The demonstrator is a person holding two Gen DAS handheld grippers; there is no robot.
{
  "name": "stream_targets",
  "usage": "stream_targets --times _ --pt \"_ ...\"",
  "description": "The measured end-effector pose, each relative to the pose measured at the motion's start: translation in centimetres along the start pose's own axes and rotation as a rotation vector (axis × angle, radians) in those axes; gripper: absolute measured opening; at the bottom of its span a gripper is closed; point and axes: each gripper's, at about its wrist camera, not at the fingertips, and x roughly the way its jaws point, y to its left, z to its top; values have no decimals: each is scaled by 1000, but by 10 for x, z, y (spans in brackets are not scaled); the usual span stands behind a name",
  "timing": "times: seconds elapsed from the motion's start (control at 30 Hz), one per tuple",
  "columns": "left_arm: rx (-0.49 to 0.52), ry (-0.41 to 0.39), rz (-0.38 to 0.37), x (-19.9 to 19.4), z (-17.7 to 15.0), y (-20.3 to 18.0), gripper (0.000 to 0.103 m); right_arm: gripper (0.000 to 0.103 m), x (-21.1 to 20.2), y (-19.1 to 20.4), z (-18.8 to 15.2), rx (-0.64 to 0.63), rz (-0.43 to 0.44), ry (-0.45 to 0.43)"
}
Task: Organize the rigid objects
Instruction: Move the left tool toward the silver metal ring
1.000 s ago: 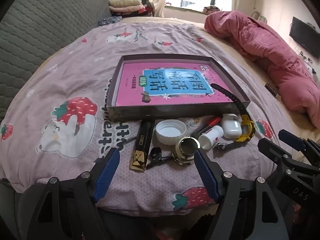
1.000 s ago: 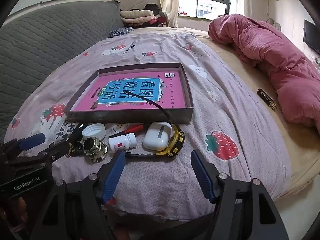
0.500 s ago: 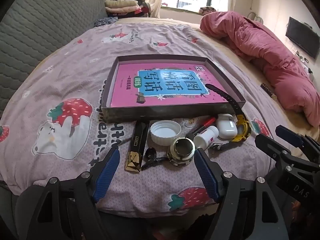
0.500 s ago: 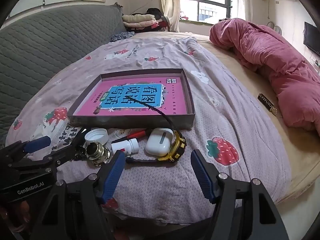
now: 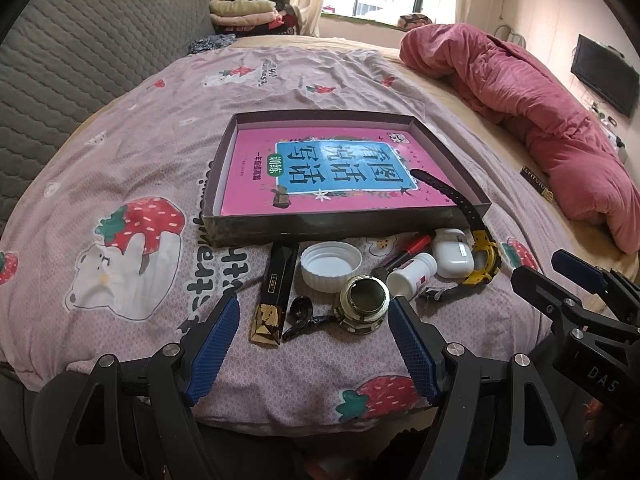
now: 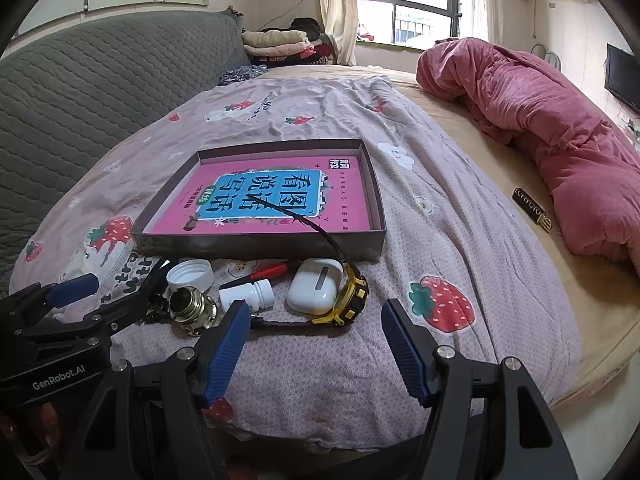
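A shallow dark box (image 5: 344, 226) (image 6: 256, 245) with a pink book (image 5: 332, 172) inside lies on the bed. In front of it lie a black-and-gold stick (image 5: 276, 292), a white cap (image 5: 331, 265), a metal socket (image 5: 363, 304) (image 6: 192, 309), a small white bottle (image 5: 412, 274) (image 6: 248, 294), a red pen (image 5: 408, 250), a white earbud case (image 5: 454, 252) (image 6: 315, 290) and a yellow watch (image 5: 485, 258) (image 6: 350, 294), its strap resting over the box wall. My left gripper (image 5: 312, 334) is open just short of the stick and socket. My right gripper (image 6: 316, 334) is open before the watch.
A pink quilt (image 5: 532, 108) is heaped along the right side of the bed. A small dark-and-gold item (image 6: 532, 208) lies beside it. A grey padded headboard (image 6: 100, 92) rises at the left. Folded clothes (image 5: 248, 14) sit by the window.
Both grippers have drawn back and risen a little, so the box and the small objects sit slightly farther off. Nothing on the bed has moved; both grippers stay open.
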Motion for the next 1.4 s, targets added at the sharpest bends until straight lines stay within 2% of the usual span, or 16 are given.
stream_targets --times 1.03,1.4 --pt "-15 -3 -6 0 2 4 78 67 0 1 1 -6 -4 -3" --pt "24 19 -61 7 -1 -5 78 67 1 -6 0 13 -10 4"
